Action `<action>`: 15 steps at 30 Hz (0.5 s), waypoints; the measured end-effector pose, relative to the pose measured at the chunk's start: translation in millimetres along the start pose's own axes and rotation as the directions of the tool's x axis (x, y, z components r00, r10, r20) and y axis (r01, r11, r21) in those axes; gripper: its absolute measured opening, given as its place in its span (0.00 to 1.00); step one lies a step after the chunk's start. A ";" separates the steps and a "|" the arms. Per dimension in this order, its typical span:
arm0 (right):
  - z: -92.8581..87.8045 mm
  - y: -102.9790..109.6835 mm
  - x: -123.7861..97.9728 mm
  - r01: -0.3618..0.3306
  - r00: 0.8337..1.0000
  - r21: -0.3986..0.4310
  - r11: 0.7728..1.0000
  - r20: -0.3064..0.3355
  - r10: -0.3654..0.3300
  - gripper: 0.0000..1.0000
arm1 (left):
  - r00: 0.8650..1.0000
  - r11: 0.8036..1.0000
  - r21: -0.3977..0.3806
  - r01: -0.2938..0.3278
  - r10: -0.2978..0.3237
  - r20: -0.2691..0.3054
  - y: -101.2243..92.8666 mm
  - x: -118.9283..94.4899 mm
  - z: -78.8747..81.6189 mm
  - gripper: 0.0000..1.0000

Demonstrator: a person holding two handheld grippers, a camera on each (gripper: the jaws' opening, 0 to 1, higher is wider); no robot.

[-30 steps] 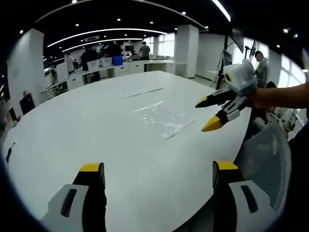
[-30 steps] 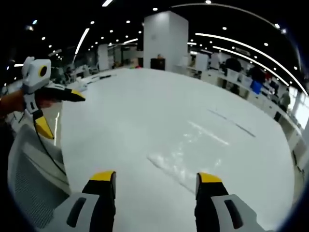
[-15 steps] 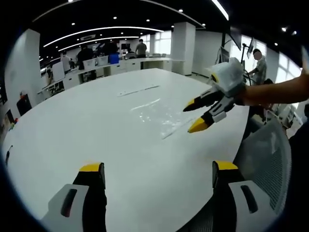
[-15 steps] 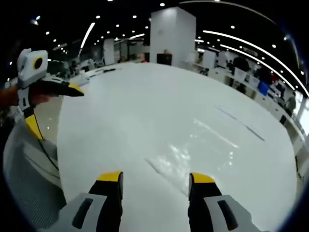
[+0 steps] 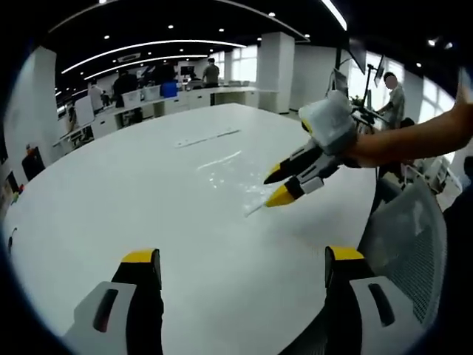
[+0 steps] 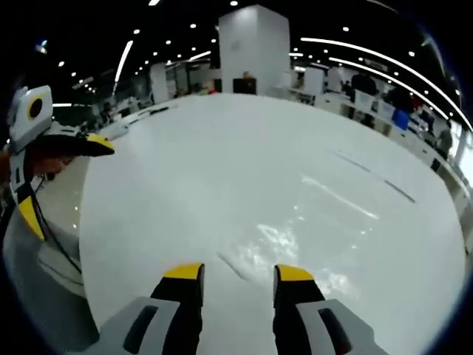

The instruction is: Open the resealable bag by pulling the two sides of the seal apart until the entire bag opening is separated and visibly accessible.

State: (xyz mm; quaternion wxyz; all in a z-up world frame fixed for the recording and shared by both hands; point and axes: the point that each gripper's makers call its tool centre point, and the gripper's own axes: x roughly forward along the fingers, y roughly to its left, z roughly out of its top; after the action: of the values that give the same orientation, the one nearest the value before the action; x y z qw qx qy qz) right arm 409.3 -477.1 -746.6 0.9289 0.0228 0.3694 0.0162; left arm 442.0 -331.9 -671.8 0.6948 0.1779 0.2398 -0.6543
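Clear resealable bag lies flat on the white tabletop, toward the edge nearest the person, hard to read against the glare. In the left gripper view its near strip runs as a pale line, one end showing just below the right gripper's tips.

Right gripper: jaws narrowed but with a gap between them, nothing held, hanging over the bag's near edge. In the left gripper view it angles down, tips close above the plastic; contact cannot be confirmed.

Left gripper: jaws wide, empty, well back near the tabletop edge by a mesh office chair.

Step in hand, as judged: the first pinch on one lip of the seal. To do it well, come in low and shallow so one jaw slides under the top layer only; catching both layers would lock the seal shut. Bring the left in for the opposite lip before pulling. Thin film may slide or lift whole.
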 end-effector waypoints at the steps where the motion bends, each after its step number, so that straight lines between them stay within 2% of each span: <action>1: 0.2 -0.4 2.4 0.000 1.000 0.002 1.000 0.000 0.000 0.30 | 1.000 1.000 0.000 0.001 -0.001 0.002 0.0 0.3 0.2 0.89; 4: -0.7 0.8 8.9 -0.014 1.000 0.015 1.000 -0.004 0.014 0.26 | 1.000 1.000 -0.004 0.003 -0.003 0.009 0.2 0.8 0.6 0.89; 15: -10.3 3.1 22.8 -0.018 0.999 -0.019 1.000 -0.050 0.017 0.18 | 1.000 1.000 -0.010 -0.028 0.028 0.010 10.0 -2.9 -0.1 0.86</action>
State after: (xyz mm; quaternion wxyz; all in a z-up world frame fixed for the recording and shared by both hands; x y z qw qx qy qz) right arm 418.7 -472.6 -769.5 0.9193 0.0164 0.3922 0.0283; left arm 451.9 -328.7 -670.9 0.7061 0.1743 0.2369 -0.6442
